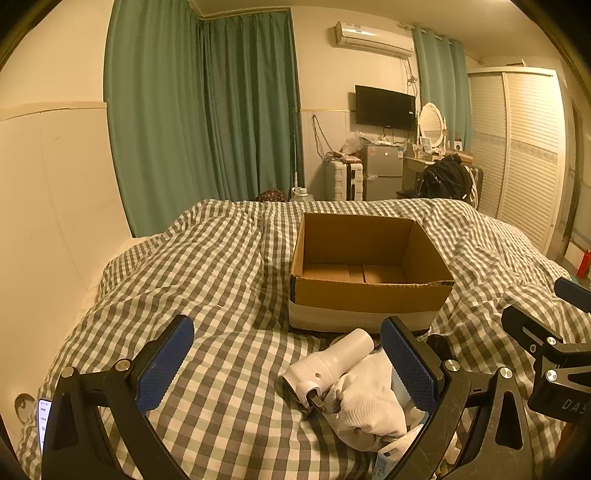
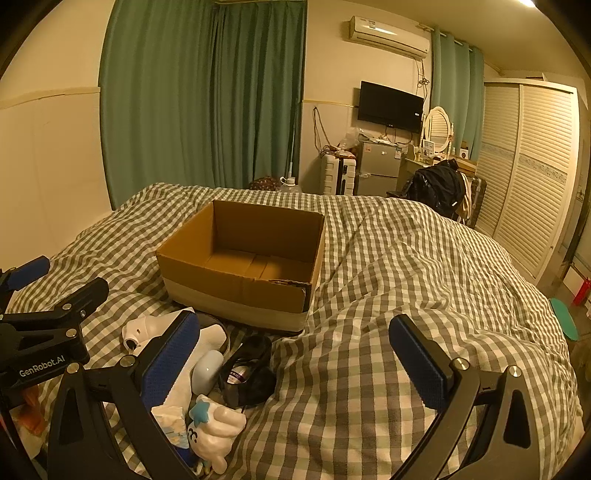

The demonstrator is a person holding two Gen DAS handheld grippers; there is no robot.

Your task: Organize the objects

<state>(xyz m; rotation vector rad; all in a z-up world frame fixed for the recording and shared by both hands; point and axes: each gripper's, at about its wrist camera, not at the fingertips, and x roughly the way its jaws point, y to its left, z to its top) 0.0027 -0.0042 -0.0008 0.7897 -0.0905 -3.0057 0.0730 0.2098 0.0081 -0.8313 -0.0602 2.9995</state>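
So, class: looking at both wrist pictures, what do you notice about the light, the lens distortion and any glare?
Left wrist view: warm yellow cast, black fisheye corners, wardrobe edges bowed, cardboard box floor shadowed. Right wrist view: same cast, a bright glare spot at the top right edge, curtain bent, the open right tongs sharp.

Warm yellowish room light is tinting everything I am seeing, and it is fairly dim. A bright ceiling lamp (image 2: 527, 2) is glaring at the top edge of my right view. The open brown cardboard box (image 1: 369, 269) is holding shadow inside. My fisheye lenses are bending the edges and darkening the corners; the centre is staying sharp.
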